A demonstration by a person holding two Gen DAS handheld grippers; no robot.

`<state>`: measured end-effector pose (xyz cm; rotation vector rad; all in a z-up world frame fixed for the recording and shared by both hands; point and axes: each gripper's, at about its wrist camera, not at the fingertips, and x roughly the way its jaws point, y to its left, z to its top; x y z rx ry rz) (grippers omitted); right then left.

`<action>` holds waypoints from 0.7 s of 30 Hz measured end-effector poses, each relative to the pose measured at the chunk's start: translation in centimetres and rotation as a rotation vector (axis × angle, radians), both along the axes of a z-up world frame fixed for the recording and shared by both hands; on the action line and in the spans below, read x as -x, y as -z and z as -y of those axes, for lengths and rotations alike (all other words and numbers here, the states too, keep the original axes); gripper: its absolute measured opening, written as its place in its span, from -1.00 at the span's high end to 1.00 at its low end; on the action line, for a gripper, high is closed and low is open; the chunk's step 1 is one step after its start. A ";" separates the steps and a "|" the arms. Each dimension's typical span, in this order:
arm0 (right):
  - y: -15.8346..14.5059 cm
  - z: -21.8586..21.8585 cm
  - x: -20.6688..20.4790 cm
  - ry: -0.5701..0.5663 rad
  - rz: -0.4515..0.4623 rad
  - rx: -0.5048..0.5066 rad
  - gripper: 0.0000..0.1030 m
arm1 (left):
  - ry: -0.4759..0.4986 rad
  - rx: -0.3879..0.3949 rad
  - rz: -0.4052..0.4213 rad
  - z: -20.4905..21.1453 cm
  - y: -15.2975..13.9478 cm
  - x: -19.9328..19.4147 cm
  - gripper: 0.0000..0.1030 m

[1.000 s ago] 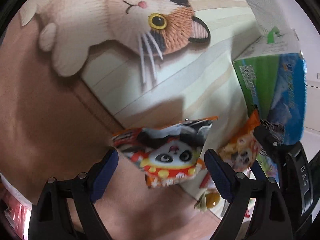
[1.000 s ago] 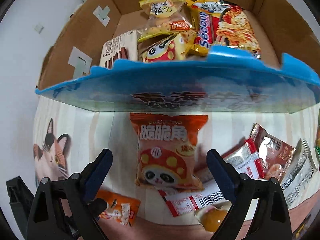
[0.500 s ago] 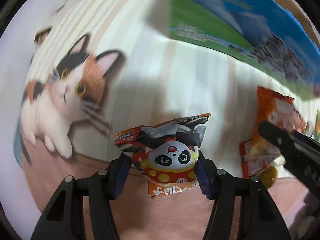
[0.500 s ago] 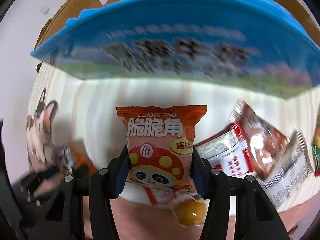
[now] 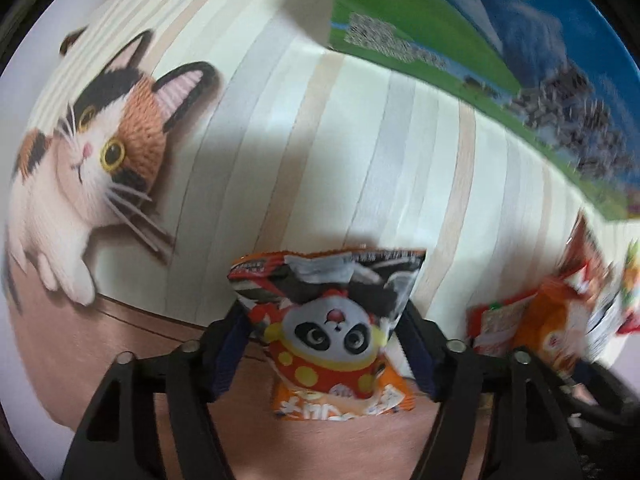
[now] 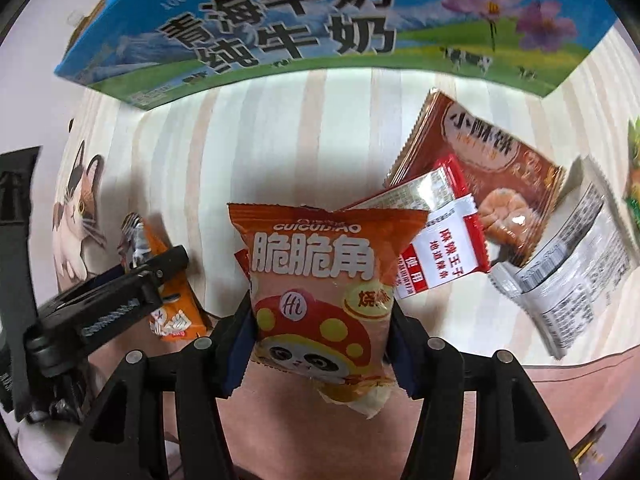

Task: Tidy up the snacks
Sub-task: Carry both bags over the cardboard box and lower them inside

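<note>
My left gripper (image 5: 322, 344) is shut on an orange panda snack bag (image 5: 328, 320) seen from its back, held above the striped cat mat (image 5: 280, 152). My right gripper (image 6: 320, 332) is shut on a second orange panda snack bag (image 6: 324, 280), front side up. The left gripper and its bag (image 6: 168, 300) also show at the left of the right wrist view. The blue and green milk carton box (image 6: 320, 20) stands beyond both bags; it also shows in the left wrist view (image 5: 500, 60).
Loose snack packets lie on the mat to the right: a brown biscuit packet (image 6: 492, 172), a red and white packet (image 6: 436, 236) and a silver packet (image 6: 572, 256). A yellowish round snack (image 6: 360, 396) lies under the right bag. The mat's cat picture (image 5: 100, 148) is at the left.
Both grippers closed on their panda bags and lifted them. Both views have swung so the box side now fills the top, and the box's contents are out of sight.
</note>
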<state>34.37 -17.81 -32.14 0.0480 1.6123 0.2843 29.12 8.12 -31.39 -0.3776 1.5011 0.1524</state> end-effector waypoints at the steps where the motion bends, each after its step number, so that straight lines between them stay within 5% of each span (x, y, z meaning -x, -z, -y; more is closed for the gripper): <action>1: 0.3 -0.5 -0.1 0.004 -0.001 0.001 -0.22 | -0.018 0.016 0.007 -0.9 0.2 0.3 -0.38; 5: 1.2 -1.1 -0.4 0.033 -0.003 -0.004 -0.22 | -0.028 0.030 0.022 -1.8 0.0 1.1 -0.37; 10: 2.1 0.5 -0.6 0.072 0.008 -0.008 -0.14 | 0.011 -0.052 0.032 -1.4 -1.4 2.9 0.04; 21: -2.2 1.8 0.8 0.058 0.125 -0.071 -0.02 | 0.082 -0.098 0.141 1.0 -7.3 2.6 0.11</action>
